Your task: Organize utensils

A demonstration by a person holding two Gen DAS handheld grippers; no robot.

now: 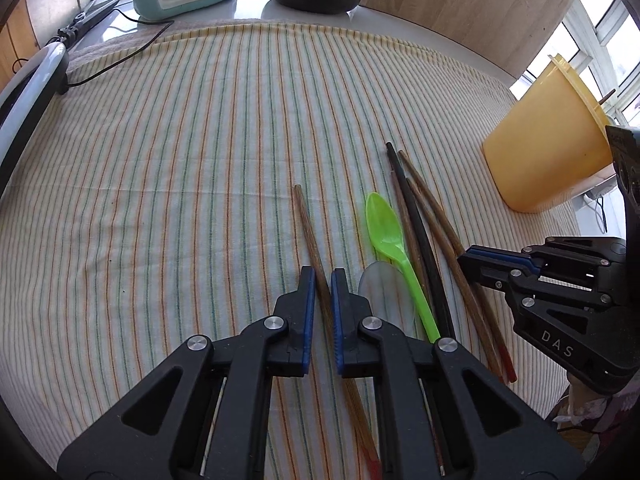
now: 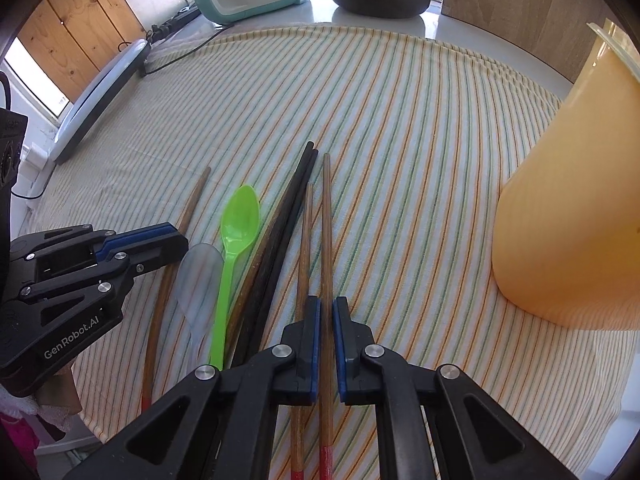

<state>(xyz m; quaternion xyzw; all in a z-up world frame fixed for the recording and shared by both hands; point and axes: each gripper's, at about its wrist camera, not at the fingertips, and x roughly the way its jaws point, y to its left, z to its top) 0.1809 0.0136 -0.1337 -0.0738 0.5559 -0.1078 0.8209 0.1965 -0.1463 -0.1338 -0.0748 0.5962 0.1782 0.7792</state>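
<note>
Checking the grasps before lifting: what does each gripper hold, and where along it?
Left gripper: the lone brown chopstick, around mid-shaft. Right gripper: the rightmost brown chopstick, mid-shaft, nearer its red end.

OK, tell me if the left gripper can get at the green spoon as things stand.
Probably not yet: the left gripper is shut on a wooden chopstick. The green spoon lies uncovered just beside it.

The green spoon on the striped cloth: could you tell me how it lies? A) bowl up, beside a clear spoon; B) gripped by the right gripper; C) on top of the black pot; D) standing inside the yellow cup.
A: the green spoon lies flat, bowl up, beside the clear spoon.
</note>
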